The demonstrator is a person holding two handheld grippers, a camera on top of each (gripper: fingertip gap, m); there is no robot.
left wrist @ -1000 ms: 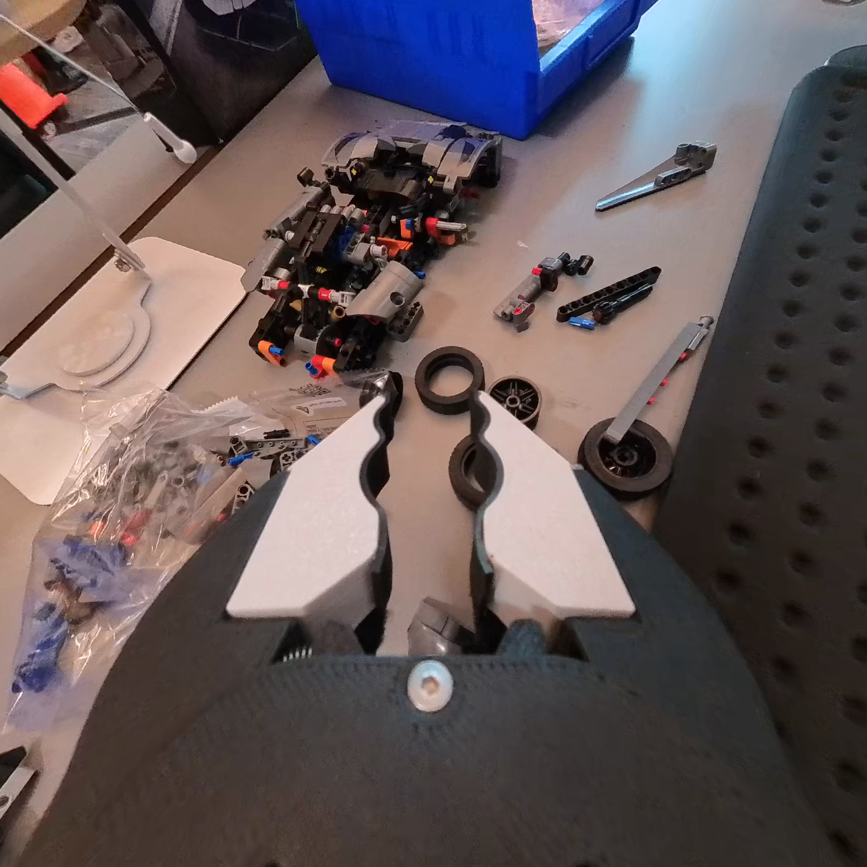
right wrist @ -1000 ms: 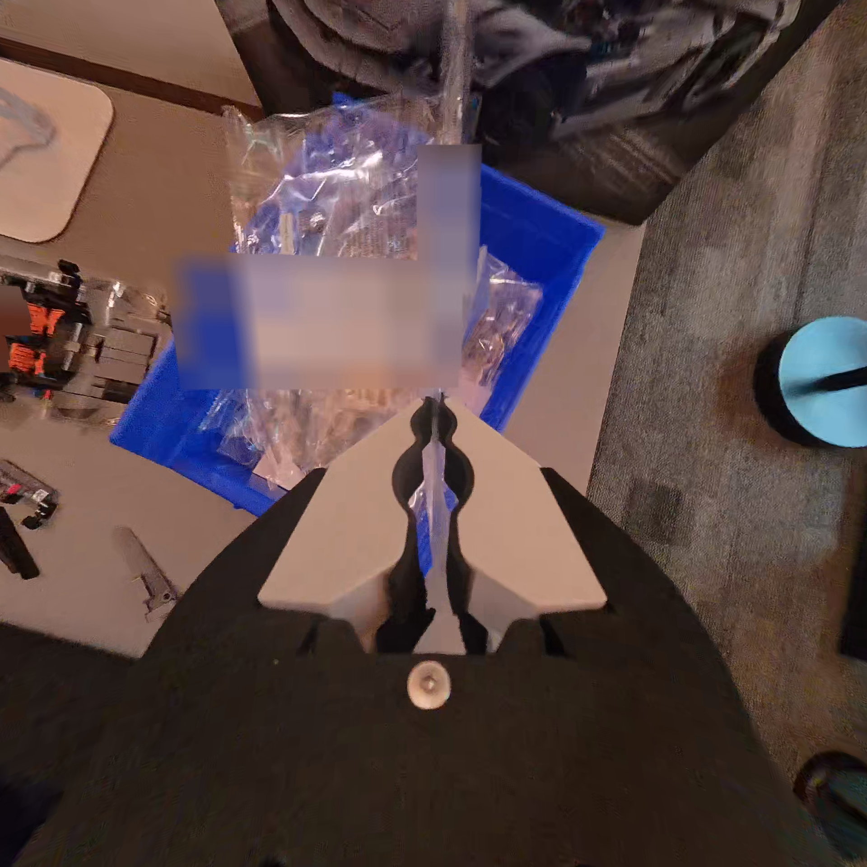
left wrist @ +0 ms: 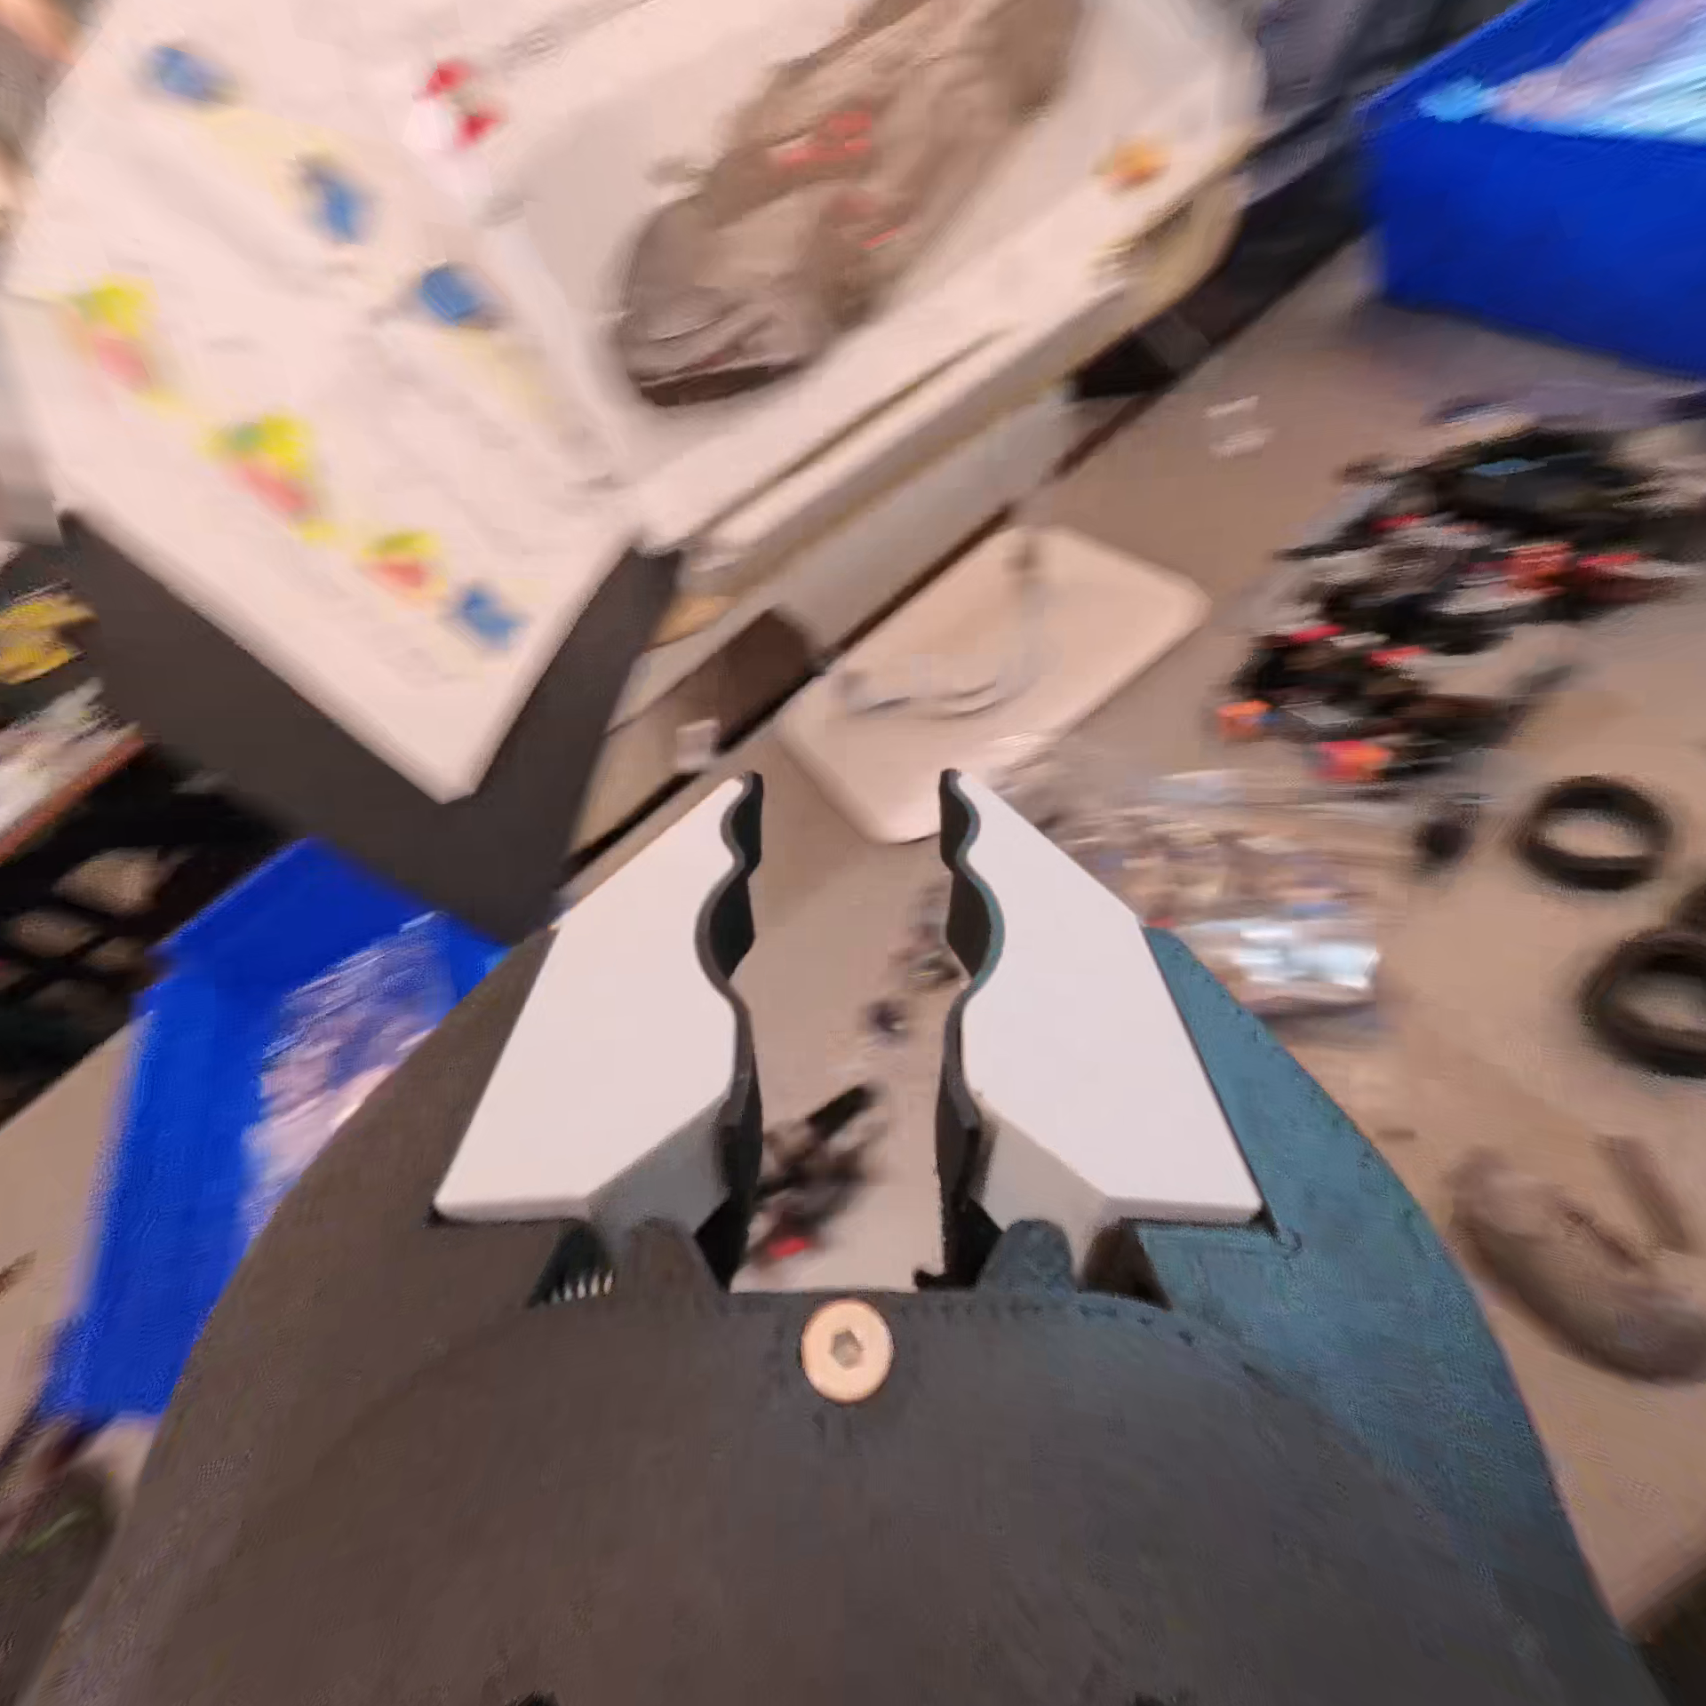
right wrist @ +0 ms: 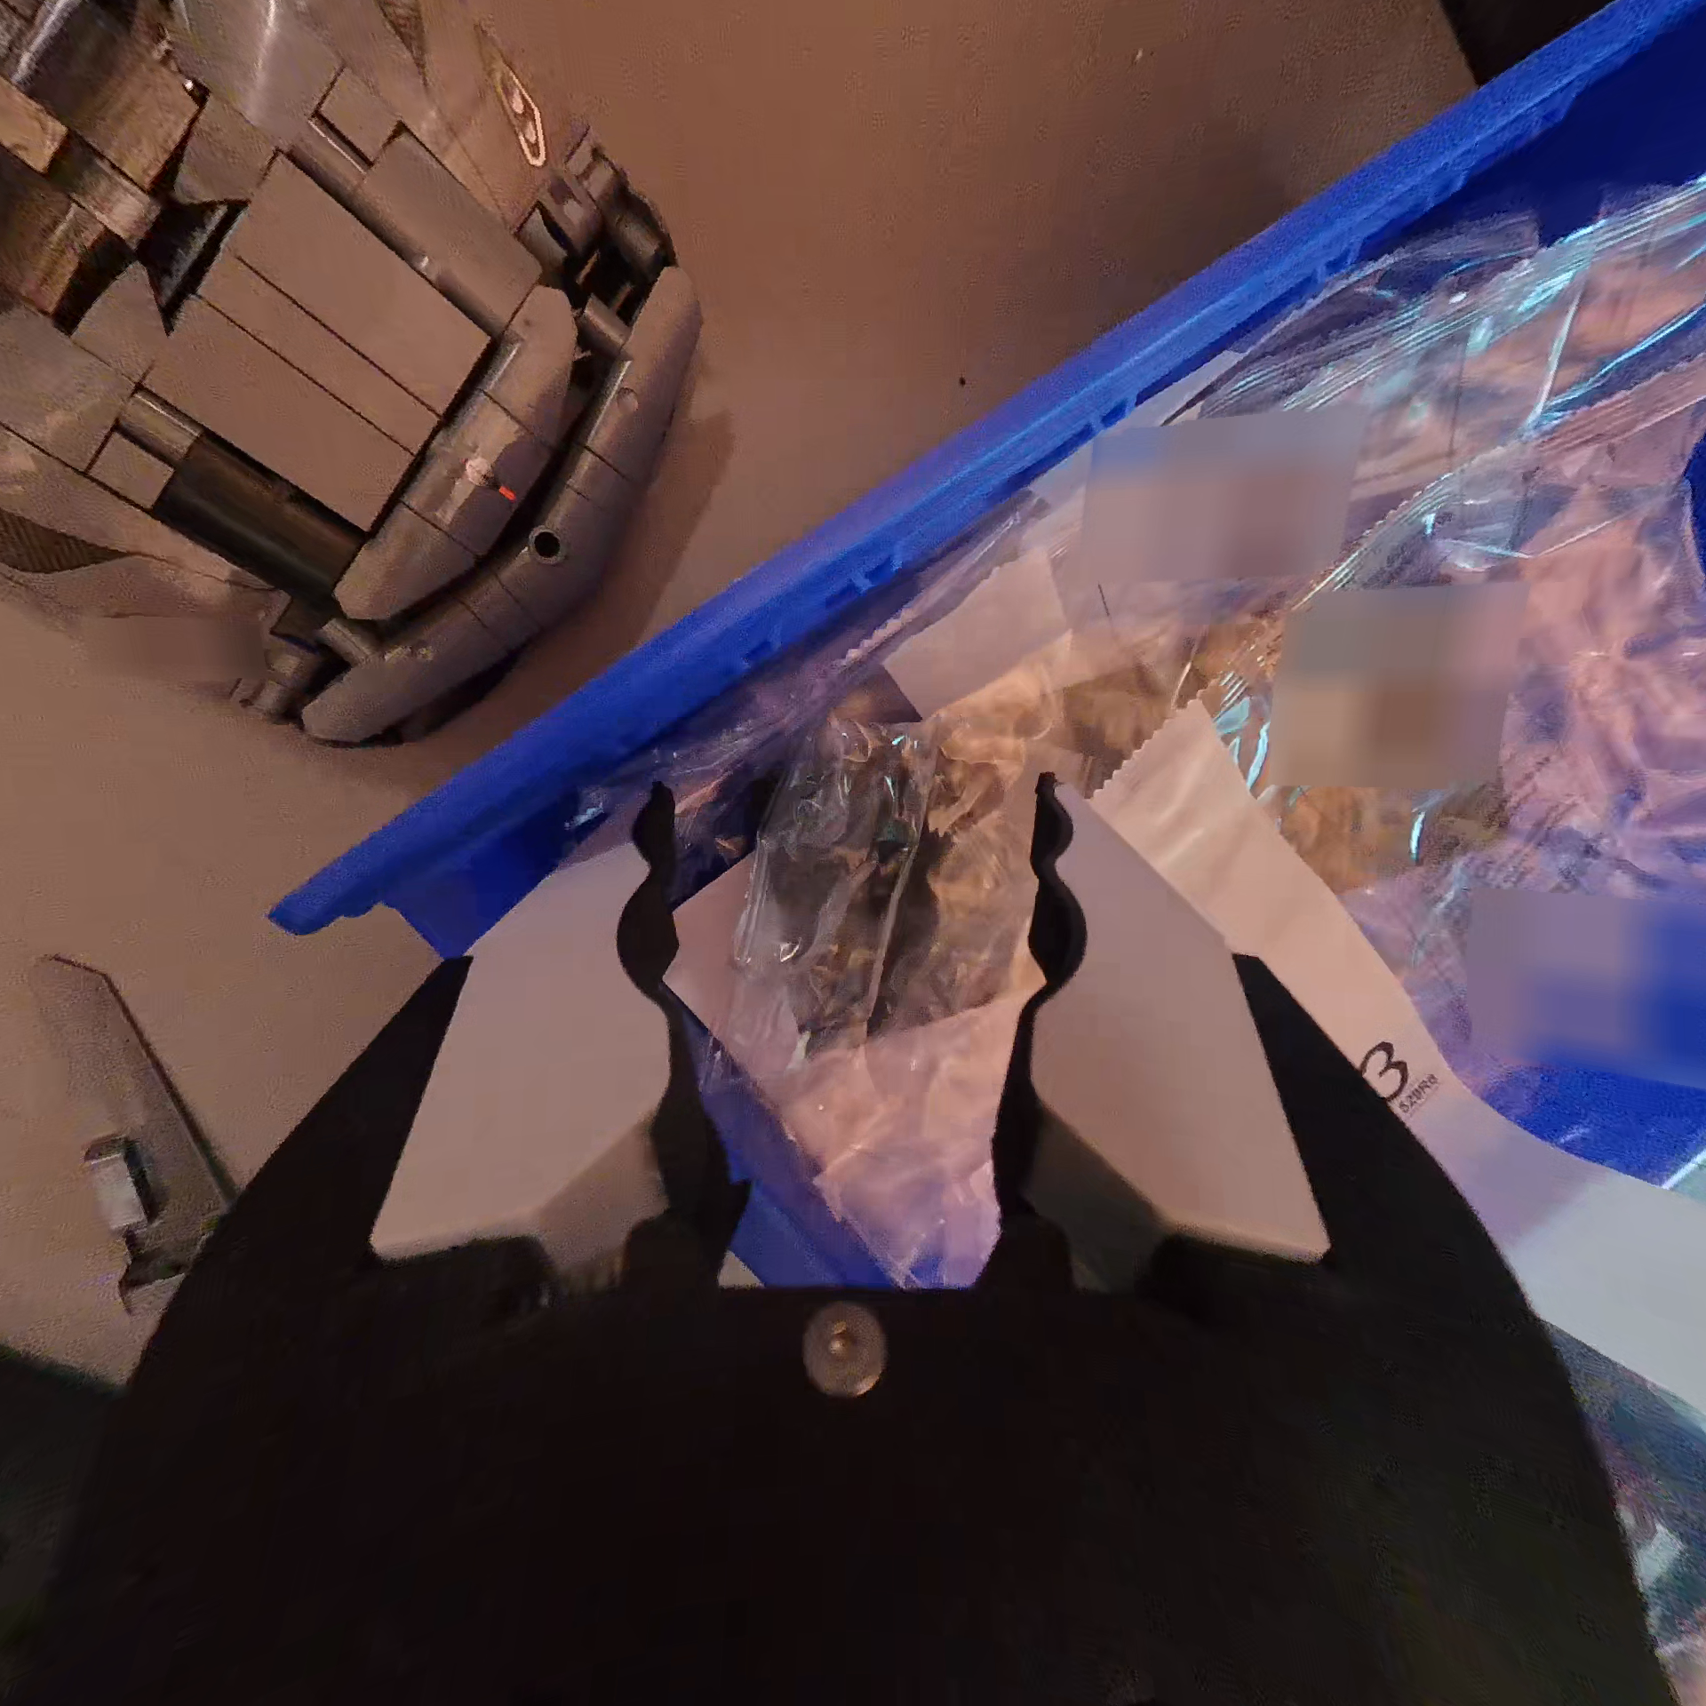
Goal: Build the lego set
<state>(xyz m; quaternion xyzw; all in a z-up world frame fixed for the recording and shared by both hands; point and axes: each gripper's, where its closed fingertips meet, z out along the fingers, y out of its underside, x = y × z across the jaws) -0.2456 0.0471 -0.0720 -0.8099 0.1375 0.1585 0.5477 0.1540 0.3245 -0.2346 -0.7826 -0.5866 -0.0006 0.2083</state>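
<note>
Two risks worry me here. My right gripper (right wrist: 849,812) hangs wide apart and empty over the blue bin (right wrist: 923,517); the small clear bag of dark pieces (right wrist: 849,886) lies between its fingers, on slick overlapping bags, so closing could pinch several films or let the bag slip. My left gripper (left wrist: 849,803) is parted moderately, holding nothing, and its view is heavily smeared, so I judge poorly there. The partly built grey car (right wrist: 305,388) sits on the table just beside the bin's rim, left of my right gripper; loose black tyres (left wrist: 1592,835) lie to the right of the left one.
</note>
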